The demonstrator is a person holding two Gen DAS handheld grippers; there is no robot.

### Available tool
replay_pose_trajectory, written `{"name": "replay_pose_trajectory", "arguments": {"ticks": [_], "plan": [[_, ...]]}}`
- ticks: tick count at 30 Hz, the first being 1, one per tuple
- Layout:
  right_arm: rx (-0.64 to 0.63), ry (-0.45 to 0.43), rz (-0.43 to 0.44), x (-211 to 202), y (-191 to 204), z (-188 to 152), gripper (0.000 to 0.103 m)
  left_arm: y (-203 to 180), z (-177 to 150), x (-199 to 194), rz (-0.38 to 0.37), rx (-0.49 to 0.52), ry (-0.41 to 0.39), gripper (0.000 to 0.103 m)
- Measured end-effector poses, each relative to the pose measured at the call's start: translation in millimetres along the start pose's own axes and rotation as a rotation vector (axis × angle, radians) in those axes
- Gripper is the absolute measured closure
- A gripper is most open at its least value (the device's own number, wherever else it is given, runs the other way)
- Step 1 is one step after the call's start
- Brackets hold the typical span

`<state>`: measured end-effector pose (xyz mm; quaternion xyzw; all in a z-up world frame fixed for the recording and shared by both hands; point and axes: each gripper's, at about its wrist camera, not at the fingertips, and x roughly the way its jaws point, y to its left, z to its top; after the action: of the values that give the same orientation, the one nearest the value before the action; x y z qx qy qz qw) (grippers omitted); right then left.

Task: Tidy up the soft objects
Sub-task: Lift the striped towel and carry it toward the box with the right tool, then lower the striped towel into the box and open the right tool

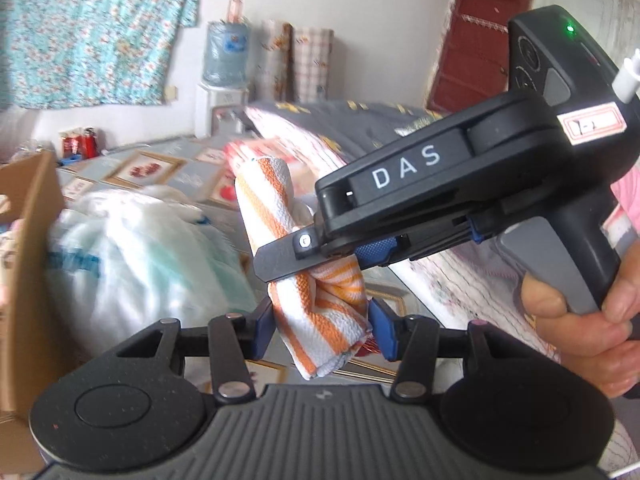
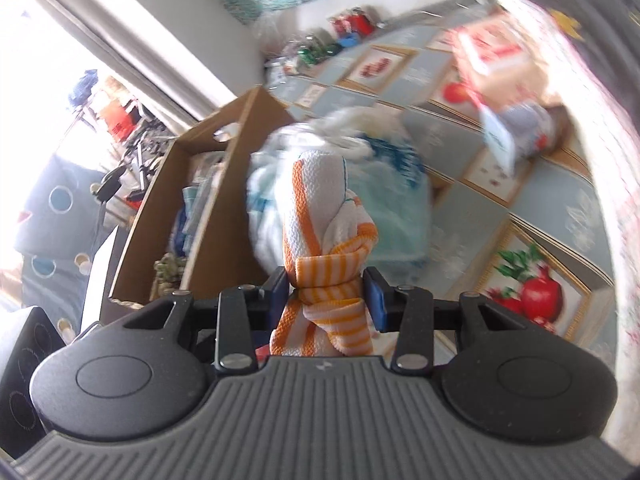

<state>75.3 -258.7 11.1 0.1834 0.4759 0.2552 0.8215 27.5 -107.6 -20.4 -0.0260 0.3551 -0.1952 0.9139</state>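
Clearly the step in hand is carrying the orange-and-white striped woven cloth point(image 1: 320, 304), bunched into a soft roll, toward the brown cardboard box point(image 1: 28, 264) that stands on the patterned bedspread point(image 2: 460, 148). To do it well, I judge both grips should hold even pressure and travel together, so the roll neither twists nor slips out; it must also clear the pale blue-and-white plastic bag point(image 1: 132, 256) lying just beside the box wall.

The left gripper point(image 1: 320, 320) has its blue pads pressed against the lower end of the cloth, one on each side. The right gripper point(image 2: 330, 294) pinches the same cloth at a tighter, cinched waist, with the rolled end standing up beyond its fingers. In the left wrist view the right gripper crosses above the left one, and a hand point(image 1: 580, 320) wraps its handle. The cloth hangs in the air between both tools, near the bag and above the bedspread.
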Motion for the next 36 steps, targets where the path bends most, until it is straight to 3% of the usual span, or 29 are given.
{"name": "replay_pose_trajectory", "arguments": {"ticks": [6,10,14,18,27,32,36], "plan": [[-0.141,0.016,0.071,23.5,75.1,17.5,0.064,46.5,2.5,-48.1,0.082,-0.084,-0.097,0.052],[-0.242,0.068,0.150,62.9,135.0,33.9,0.064,91.9,1.8,-84.0,0.170,-0.166,-0.149,0.052],[-0.307,0.161,0.209,119.8,183.4,44.9,0.064,145.3,-4.1,-110.8,0.245,-0.288,-0.146,0.054],[-0.293,0.278,0.233,179.2,215.6,49.8,0.064,193.1,-17.6,-123.4,0.293,-0.395,-0.100,0.053],[-0.143,0.484,0.156,265.8,221.8,35.3,0.063,242.4,-40.5,-142.3,0.350,-0.487,-0.027,0.052],[-0.133,0.579,0.075,291.8,219.7,20.1,0.060,249.8,-56.4,-142.2,0.332,-0.508,0.026,0.052],[-0.147,0.588,0.052,292.5,223.1,16.5,0.053,245.0,-55.2,-137.8,0.328,-0.471,0.037,0.052]]}}
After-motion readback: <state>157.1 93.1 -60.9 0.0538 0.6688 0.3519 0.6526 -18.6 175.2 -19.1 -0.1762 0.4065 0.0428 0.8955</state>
